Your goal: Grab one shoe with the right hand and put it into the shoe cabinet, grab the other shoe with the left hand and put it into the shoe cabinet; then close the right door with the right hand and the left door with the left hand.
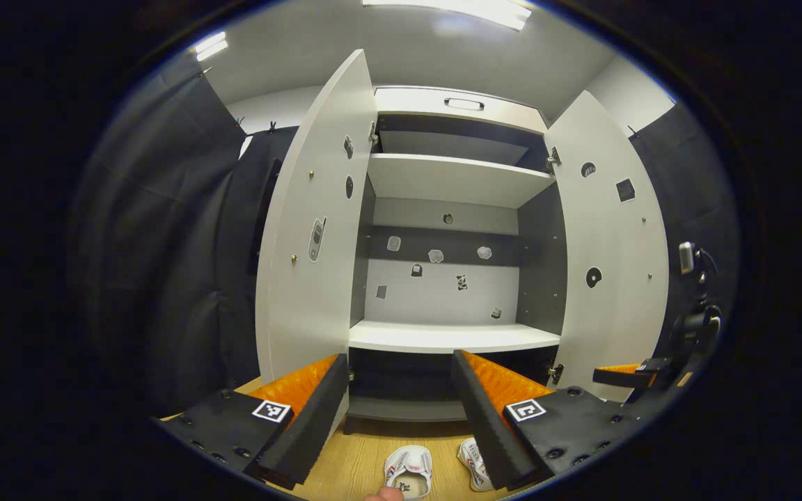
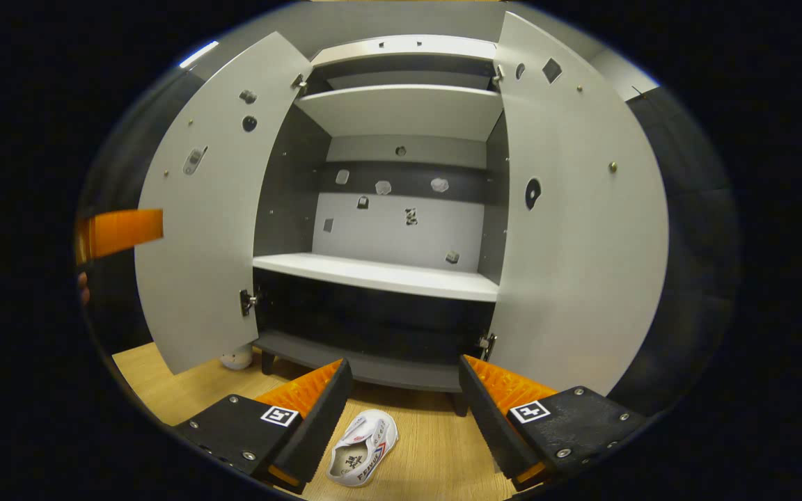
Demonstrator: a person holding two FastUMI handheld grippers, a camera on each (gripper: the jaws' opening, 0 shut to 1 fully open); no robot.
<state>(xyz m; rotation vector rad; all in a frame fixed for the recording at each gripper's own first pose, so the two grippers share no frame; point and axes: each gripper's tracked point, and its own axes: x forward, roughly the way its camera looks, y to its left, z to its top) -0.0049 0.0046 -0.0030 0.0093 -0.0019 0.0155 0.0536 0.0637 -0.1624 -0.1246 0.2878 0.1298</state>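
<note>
In the left gripper view, the left gripper hangs with its fingers spread wide and nothing between them. Below it, on the wooden floor just in front of the shoe cabinet, lie two white shoes: one shoe seen from above, and the other shoe beside it, partly hidden behind a finger. Farther on, the shoe cabinet stands with the left door and the right door both swung open, showing a pale middle shelf and an upper shelf. Off beside the right door, part of the other gripper appears.

In the right gripper view, the right gripper is also wide open and holds nothing. A white shoe lies on the floor between its fingers, in front of the cabinet's base. Beyond, the cabinet's doors stand open.
</note>
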